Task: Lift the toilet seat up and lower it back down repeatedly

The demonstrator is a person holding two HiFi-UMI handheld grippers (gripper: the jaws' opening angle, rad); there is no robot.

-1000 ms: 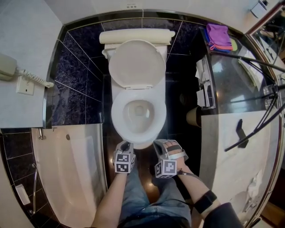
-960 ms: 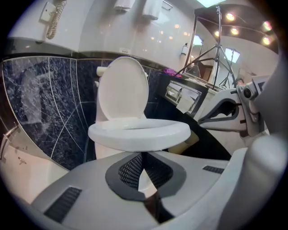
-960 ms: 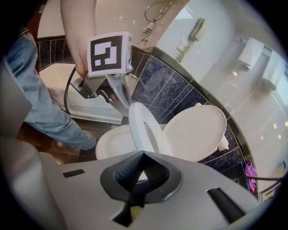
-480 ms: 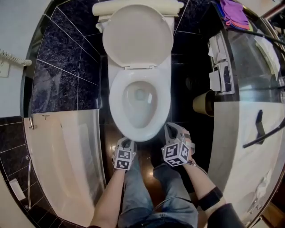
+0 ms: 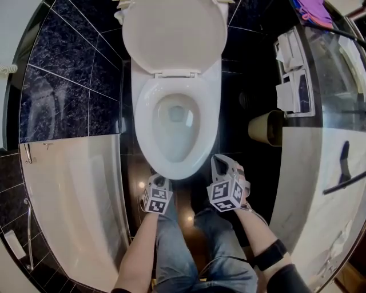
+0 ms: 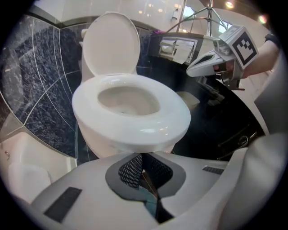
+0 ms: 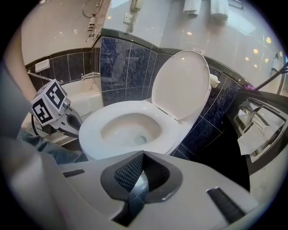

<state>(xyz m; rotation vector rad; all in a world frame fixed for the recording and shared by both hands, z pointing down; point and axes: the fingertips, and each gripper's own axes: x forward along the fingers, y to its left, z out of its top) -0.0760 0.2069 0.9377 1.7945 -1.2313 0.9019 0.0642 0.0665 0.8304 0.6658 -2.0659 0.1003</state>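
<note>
Nearest the head view are the person's blue-jeaned legs (image 5: 178, 246) and bare forearms, the right wrist wearing a black band (image 5: 267, 255). Just beyond the knees, over the glossy dark floor (image 5: 186, 214), the left hand-held gripper (image 5: 161, 182) points at the front of the toilet, its grey jaws clenched together on nothing, as the left gripper view shows with the mesh pads (image 6: 131, 170) meeting; its tip lies just below the front rim, and whether it touches cannot be told. The right hand-held gripper (image 5: 217, 161) sits beside it, to the right of the bowl's front and apart from it, jaws likewise pressed shut and empty. Ahead of both, the glossy white oval toilet seat (image 5: 147, 134) lies flat, down on the white ceramic bowl (image 5: 175, 129), with water at the bottom. Behind it the white round lid (image 5: 174, 34) stands raised, leaning back. To the left runs a white bathtub (image 5: 74, 194), backed by dark blue veined wall tiles (image 5: 57, 68). To the right, a tan round bin (image 5: 266, 127) stands on the floor by the pale marble bench (image 5: 309, 189), and white paper holders (image 5: 293, 74) hang on its dark side panel. Farthest, a purple cloth (image 5: 314, 8) lies at the top right corner
</note>
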